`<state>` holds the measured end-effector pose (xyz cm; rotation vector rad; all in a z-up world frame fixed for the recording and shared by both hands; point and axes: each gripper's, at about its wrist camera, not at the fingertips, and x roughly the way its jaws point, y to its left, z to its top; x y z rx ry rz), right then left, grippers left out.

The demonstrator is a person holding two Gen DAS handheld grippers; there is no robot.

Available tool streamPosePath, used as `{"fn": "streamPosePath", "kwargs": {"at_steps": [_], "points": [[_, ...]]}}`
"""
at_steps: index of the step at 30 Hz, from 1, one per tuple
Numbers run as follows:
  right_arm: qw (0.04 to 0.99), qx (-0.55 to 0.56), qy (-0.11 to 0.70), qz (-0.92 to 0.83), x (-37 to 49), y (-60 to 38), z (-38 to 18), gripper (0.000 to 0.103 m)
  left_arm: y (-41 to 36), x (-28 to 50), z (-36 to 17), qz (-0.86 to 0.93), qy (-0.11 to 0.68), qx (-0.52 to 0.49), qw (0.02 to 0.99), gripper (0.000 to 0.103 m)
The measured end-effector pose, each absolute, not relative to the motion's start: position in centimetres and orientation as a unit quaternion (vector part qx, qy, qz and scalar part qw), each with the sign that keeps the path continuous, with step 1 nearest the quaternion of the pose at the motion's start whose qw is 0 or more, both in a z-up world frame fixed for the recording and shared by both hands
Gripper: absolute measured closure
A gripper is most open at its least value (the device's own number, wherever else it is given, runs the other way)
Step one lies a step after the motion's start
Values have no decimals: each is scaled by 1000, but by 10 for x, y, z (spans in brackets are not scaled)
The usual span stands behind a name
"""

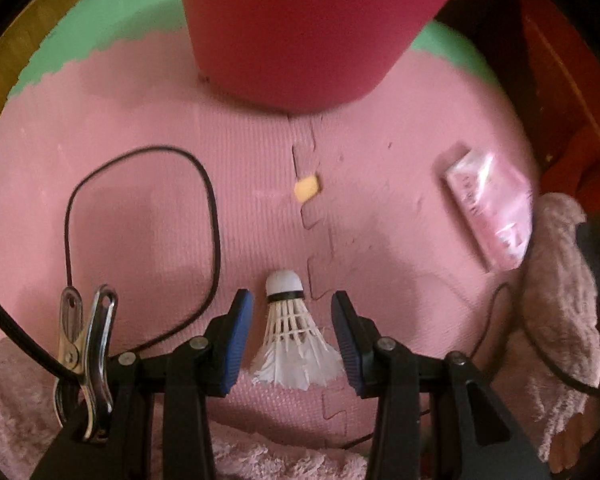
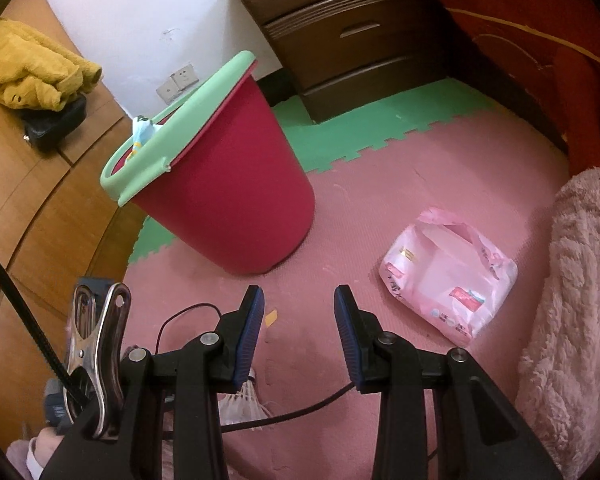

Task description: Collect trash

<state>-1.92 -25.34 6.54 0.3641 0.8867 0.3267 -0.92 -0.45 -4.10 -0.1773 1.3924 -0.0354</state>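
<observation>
**Shuttlecock between parted pads**

On pink floor mat (image 1: 148, 216): white shuttlecock (image 1: 290, 336), cork end toward red bin (image 1: 300, 32), lying between pads of left tool (image 1: 293, 336), pads apart, not touching feathers. Ahead, small yellow scrap (image 1: 307, 189) on mat seam; pink packet (image 1: 490, 208) off right. Black cord (image 1: 140, 240) looped at left.

From right wrist: right tool (image 2: 299, 328) parted too, nothing between pads. Bin's green rim (image 2: 172, 136) and blue scrap (image 2: 142, 128) at its edge seen only here; likewise dresser (image 2: 348, 28), yellow jacket (image 2: 36, 68). Packet (image 2: 448, 276) shown torn open. Shuttlecock (image 2: 242, 402) mostly hidden behind left finger.
</observation>
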Motion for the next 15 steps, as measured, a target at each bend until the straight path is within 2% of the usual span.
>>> {"fn": "streamPosePath", "kwargs": {"at_steps": [9, 15], "points": [[877, 188, 433, 95, -16, -289, 55, 65, -17, -2, -70, -10, 674, -74, 735, 60], [856, 210, 469, 47, -3, -313, 30, 65, -19, 1, -85, -1, 687, -73, 723, 60]]}}
